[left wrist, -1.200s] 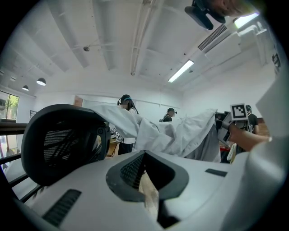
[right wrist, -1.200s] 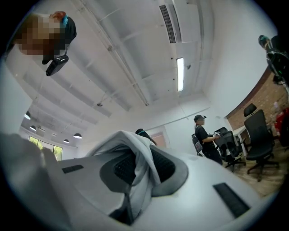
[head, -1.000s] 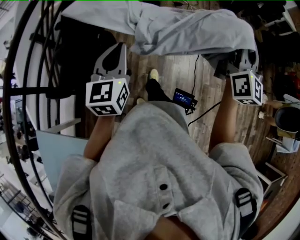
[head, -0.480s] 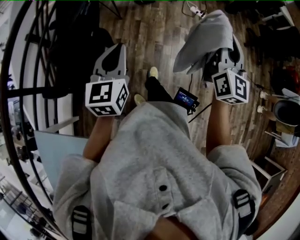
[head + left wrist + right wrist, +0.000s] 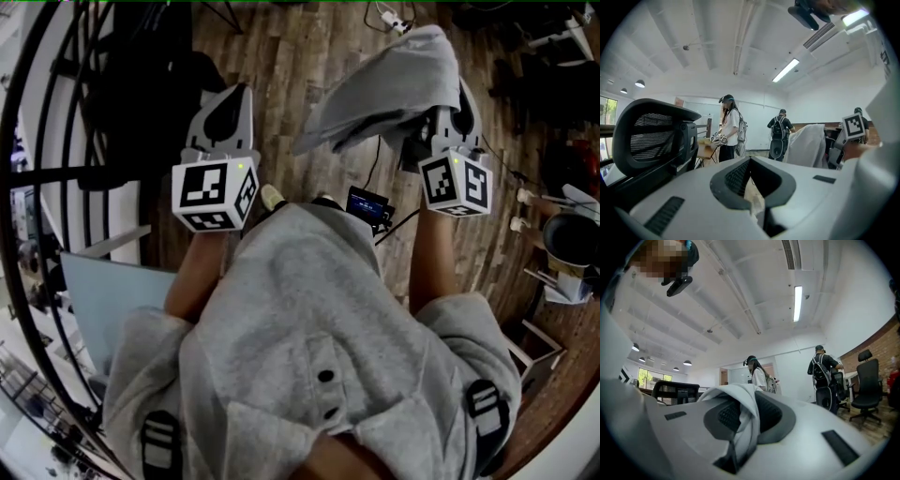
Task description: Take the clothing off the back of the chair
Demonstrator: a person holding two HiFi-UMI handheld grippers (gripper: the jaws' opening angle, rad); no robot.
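A light grey garment (image 5: 398, 84) hangs bunched from my right gripper (image 5: 441, 117), which is shut on a fold of it (image 5: 743, 413). The cloth is clear of the chair and droops to the left over the wooden floor. The black mesh chair (image 5: 649, 138) stands at the left, and it also shows as a dark shape (image 5: 155, 80) in the head view. My left gripper (image 5: 241, 94) is beside the chair with its jaws shut and nothing between them (image 5: 752, 190). From the left gripper view I see the garment (image 5: 808, 145) to the right.
A small device with a lit screen (image 5: 367, 199) and its cable lie on the floor between my arms. A dark bin (image 5: 572, 239) and clutter sit at the right. Other people (image 5: 729, 129) stand by a far table. Black office chairs (image 5: 868, 380) stand at the right.
The garment was spread wide across the top a second ago. It now hangs bunched from the right gripper, which has come lower and a little left. The left gripper holds about the same spot.
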